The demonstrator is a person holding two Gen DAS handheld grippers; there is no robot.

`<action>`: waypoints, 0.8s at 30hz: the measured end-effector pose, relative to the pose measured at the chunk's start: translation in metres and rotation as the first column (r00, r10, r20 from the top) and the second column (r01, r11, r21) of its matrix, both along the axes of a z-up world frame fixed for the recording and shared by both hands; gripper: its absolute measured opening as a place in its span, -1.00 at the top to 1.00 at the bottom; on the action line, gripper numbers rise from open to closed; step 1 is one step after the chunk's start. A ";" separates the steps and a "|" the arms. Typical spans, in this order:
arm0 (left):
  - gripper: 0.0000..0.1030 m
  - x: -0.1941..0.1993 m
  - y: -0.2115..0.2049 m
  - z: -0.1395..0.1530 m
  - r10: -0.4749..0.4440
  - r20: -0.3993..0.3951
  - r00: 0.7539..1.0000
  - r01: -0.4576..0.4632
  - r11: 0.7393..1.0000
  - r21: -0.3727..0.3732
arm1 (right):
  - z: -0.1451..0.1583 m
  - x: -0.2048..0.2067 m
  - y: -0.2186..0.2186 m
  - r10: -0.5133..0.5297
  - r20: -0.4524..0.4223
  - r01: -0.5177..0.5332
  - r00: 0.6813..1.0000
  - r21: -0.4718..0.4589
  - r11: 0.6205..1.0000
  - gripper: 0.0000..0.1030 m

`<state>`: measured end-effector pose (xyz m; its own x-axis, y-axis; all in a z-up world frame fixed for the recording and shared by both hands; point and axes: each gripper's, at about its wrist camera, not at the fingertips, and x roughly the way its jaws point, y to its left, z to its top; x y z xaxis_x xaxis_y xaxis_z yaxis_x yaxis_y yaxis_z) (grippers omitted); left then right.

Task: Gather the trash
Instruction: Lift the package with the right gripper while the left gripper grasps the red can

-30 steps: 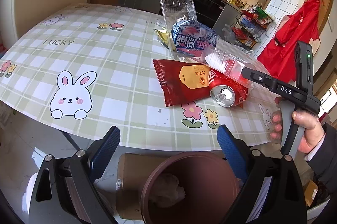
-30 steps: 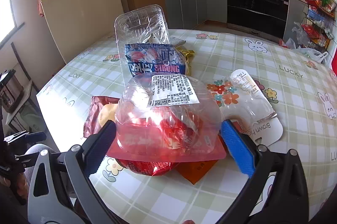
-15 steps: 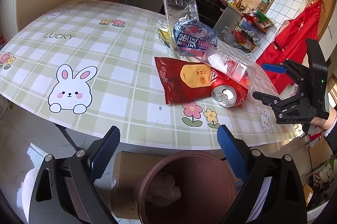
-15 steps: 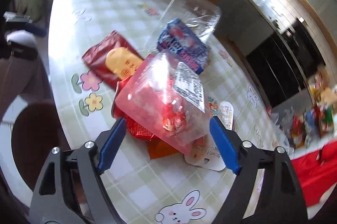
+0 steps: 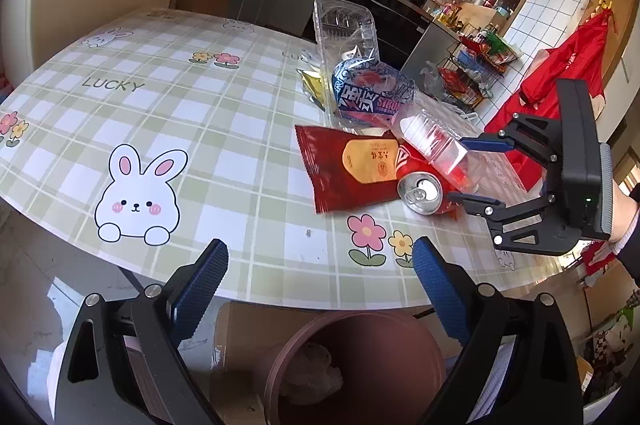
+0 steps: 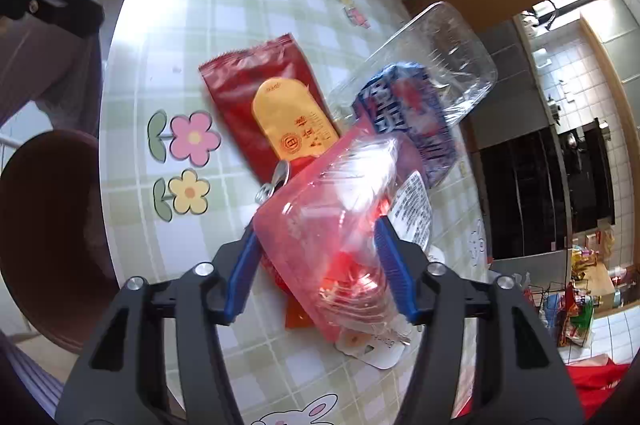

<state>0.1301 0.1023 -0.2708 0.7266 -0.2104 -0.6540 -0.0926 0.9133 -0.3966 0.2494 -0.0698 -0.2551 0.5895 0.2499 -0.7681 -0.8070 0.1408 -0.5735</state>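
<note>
A pile of trash lies on the checked table [image 5: 192,121]: a red snack bag [image 5: 340,165], a red can [image 5: 420,191], a blue wrapper [image 5: 368,97] and a tall clear tray [image 5: 346,25]. A clear plastic container with a red base [image 6: 340,225] rests over the can. My right gripper [image 6: 316,257] has its blue fingers closed against both sides of this container; it also shows in the left wrist view [image 5: 468,173]. My left gripper [image 5: 320,289] is open and empty, above a brown bin [image 5: 360,365] below the table's edge.
The brown bin [image 6: 44,233] holds some crumpled white trash. A cardboard box [image 5: 240,337] stands beside it on the floor. A white blister card [image 6: 384,349] lies under the container. Kitchen counters, a wire rack and a red garment [image 5: 560,73] are beyond the table.
My right gripper rolled sideways, moved in over the pile and narrowed its fingers onto the clear container. My left gripper stayed open above the bin.
</note>
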 end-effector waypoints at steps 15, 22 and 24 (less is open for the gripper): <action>-0.77 0.012 -0.016 0.013 -0.051 0.033 0.998 0.051 0.999 0.001 | 0.084 0.018 -0.100 -0.299 -0.387 0.487 0.872 0.623 0.612 0.15; -0.77 0.023 -0.023 0.029 -0.101 0.059 0.993 0.098 0.994 0.056 | 0.082 0.006 -0.141 -0.334 -0.505 0.604 0.795 0.709 0.365 0.15; -0.77 0.030 -0.023 0.034 -0.116 0.062 0.991 0.112 0.992 0.065 | 0.081 0.003 -0.150 -0.340 -0.521 0.617 0.783 0.718 0.321 0.15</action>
<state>0.1599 0.0796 -0.2365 0.7421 -0.2551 -0.6198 0.0375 0.9391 -0.3417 0.2521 -0.2194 -0.1737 0.6753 0.5585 -0.4818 -0.5006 0.8267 0.2567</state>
